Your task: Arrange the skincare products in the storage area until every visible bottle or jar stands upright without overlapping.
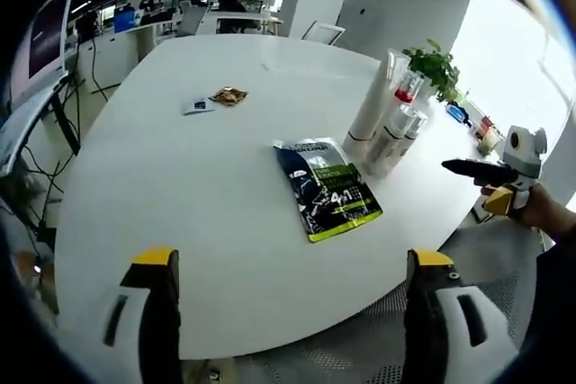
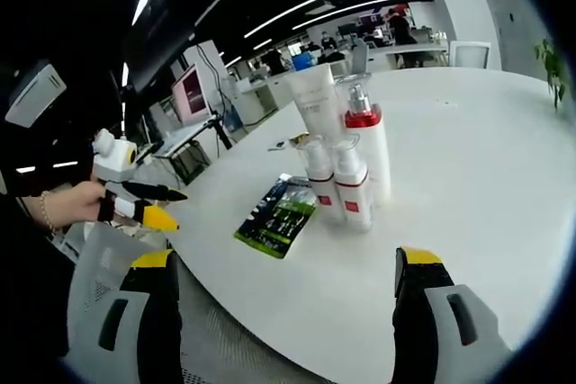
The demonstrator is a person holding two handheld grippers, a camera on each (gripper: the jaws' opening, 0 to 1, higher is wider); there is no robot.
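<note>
The left hand-held gripper [image 1: 292, 312] hangs over the near edge of the white worktop [image 1: 162, 177], jaws spread wide and holding nothing. The right hand-held gripper [image 2: 283, 312] is likewise wide open and empty, off the worktop's edge. A cluster of bottles [image 2: 346, 177] stands upright together beside a tall white tube [image 2: 317, 101]. Just beside them a dark green sachet [image 1: 328, 188] lies flat. Two small packets [image 1: 216, 99] lie well apart, farther across the worktop.

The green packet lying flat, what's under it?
The packet lies flat on the white table. Whatever might be beneath it is covered. The bottles stand beside it, not on it.
</note>
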